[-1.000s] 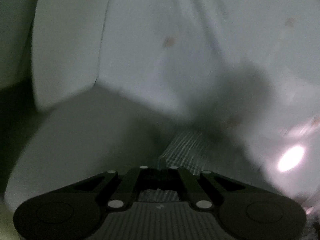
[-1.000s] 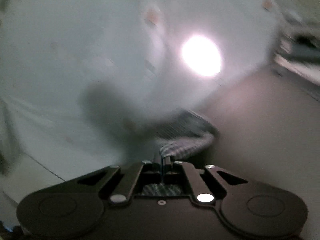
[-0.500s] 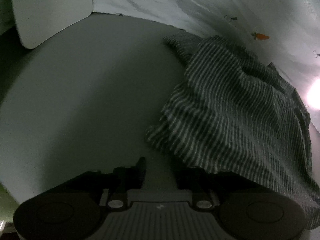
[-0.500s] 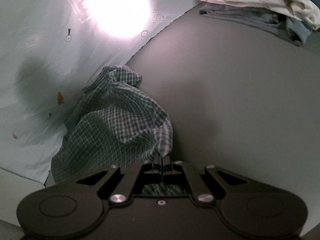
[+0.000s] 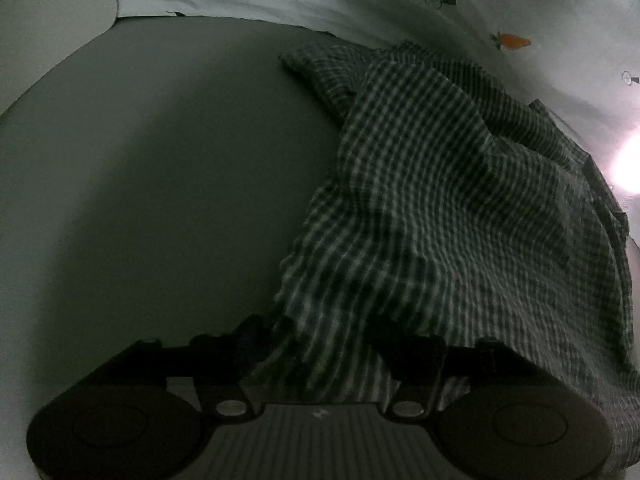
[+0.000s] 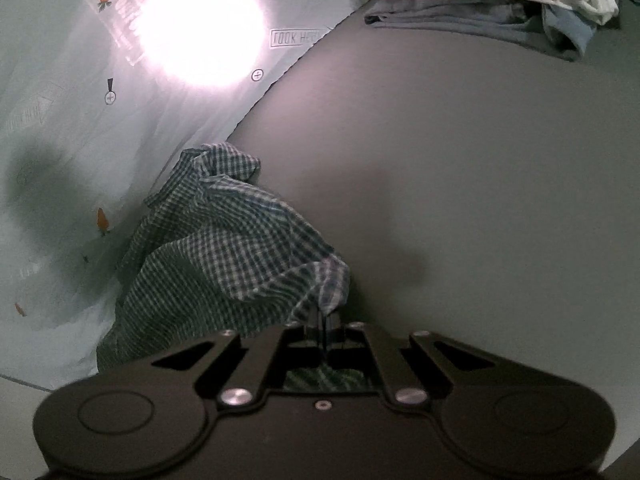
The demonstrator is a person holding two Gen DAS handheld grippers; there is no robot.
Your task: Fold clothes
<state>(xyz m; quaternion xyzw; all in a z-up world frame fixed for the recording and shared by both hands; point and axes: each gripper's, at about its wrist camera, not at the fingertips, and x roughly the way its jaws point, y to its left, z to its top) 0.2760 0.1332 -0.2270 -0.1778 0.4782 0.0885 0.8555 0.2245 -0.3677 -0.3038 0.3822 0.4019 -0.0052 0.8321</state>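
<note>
Your right gripper (image 6: 322, 322) is clamped on the checked garment (image 6: 224, 264), which trails toward upper left; your left gripper (image 5: 320, 344) (jaws closing) straddles its near edge.

The checked cloth (image 5: 440, 200) drapes over and hides the left hand-held gripper (image 5: 324, 344) fingertips.

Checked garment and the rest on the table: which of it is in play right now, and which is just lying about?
In play:
- checked garment
- right gripper, shut on its edge
- left gripper, jaws closing, cloth between them

Lying about:
- pile of clothes
- carrot-print sheet
- grey table
</note>
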